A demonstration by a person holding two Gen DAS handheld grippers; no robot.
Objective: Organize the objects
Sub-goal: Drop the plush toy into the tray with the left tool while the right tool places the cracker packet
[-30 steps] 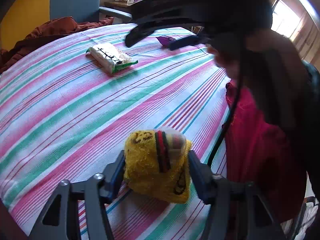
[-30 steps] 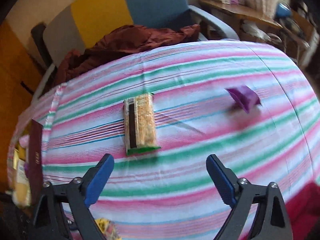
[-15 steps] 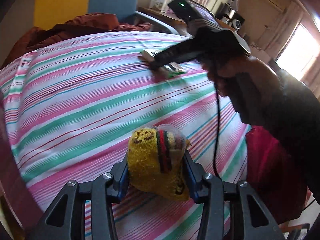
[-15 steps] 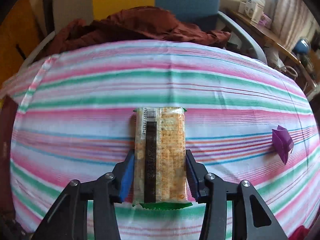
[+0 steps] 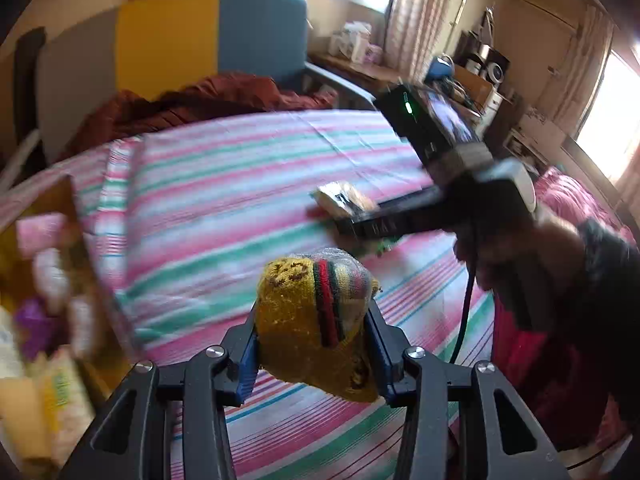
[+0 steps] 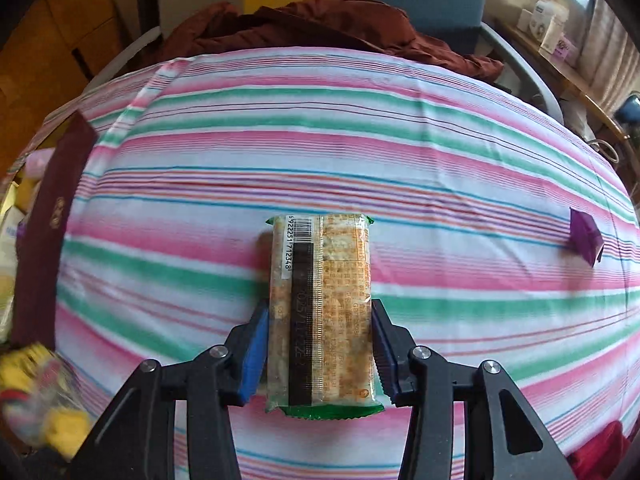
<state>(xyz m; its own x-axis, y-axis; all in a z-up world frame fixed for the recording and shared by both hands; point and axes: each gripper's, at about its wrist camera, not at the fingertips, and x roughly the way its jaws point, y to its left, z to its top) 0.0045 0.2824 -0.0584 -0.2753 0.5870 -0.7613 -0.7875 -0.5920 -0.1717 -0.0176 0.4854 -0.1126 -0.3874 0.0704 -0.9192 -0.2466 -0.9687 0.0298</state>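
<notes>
moved: left gripper [image 5: 312, 344] swung toward box [image 5: 48, 280], squeezing yellow sock [image 5: 316, 320] | right gripper [image 6: 318, 352] squeezing cracker pack [image 6: 322, 308], pointing straight away | near: purple wrapper [image 6: 586, 238]

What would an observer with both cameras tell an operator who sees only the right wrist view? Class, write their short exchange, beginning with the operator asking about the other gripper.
Operator: My view shows only a yellow blur at the lower left. What is the left gripper doing?
Observer: It is shut on a yellow knitted item with a red and green band.
Operator: On my left I see the flap of a box. What is in it?
Observer: Several packets in pink, purple and yellow, too blurred to name.
</notes>
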